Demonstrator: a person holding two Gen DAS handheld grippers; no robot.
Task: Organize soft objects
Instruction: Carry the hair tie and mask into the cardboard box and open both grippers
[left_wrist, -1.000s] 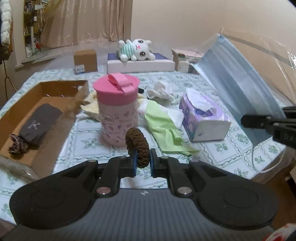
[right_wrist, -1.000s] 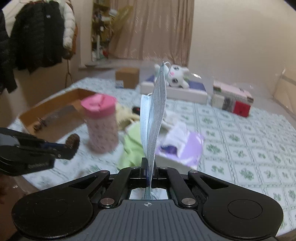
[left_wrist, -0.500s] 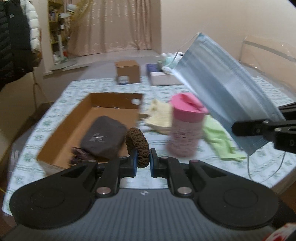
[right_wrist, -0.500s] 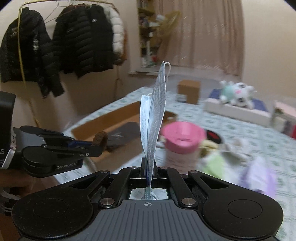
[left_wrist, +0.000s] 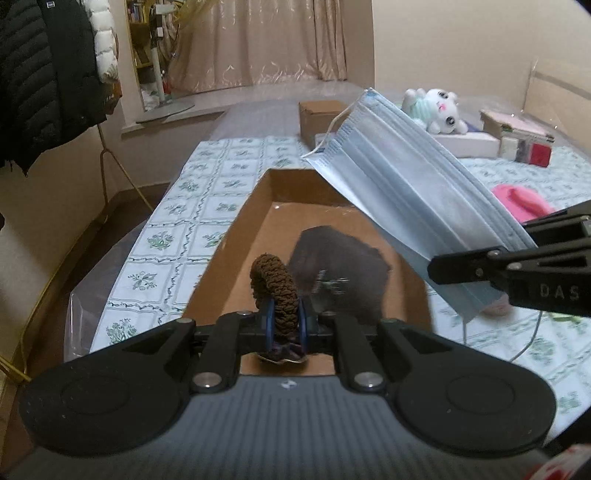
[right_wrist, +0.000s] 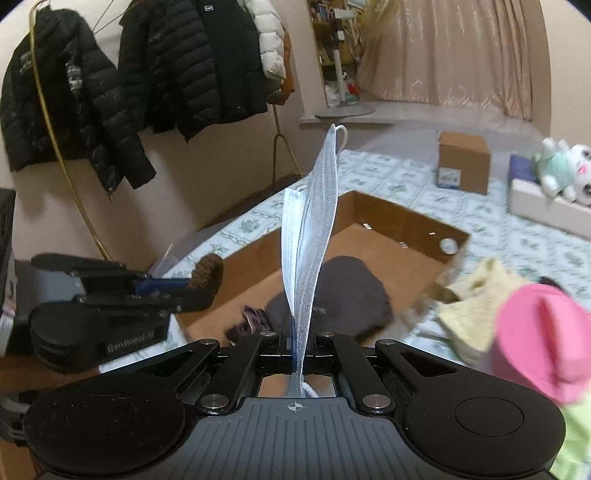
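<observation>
Both grippers have swung over from the pink cup and the tissue pack to the cardboard box (left_wrist: 236, 236), which now sits right below them. The left gripper (left_wrist: 286, 325) is squeezed tight on a brown hair scrunchie (left_wrist: 275, 280) that stands up over the near end of the box. The right gripper (right_wrist: 297, 339) pinches a blue face mask (right_wrist: 310, 236), and the mask sticks up above the box.

Only the right view shows the black puffy coats (right_wrist: 110, 85) hanging at the left. Only the left view shows the mask's wide flat side (left_wrist: 413, 199).

In the box lie a dark grey pouch (left_wrist: 336, 266) and a small purple scrunchie (right_wrist: 249, 321). The pink cup lid (right_wrist: 543, 332) is at the right.
</observation>
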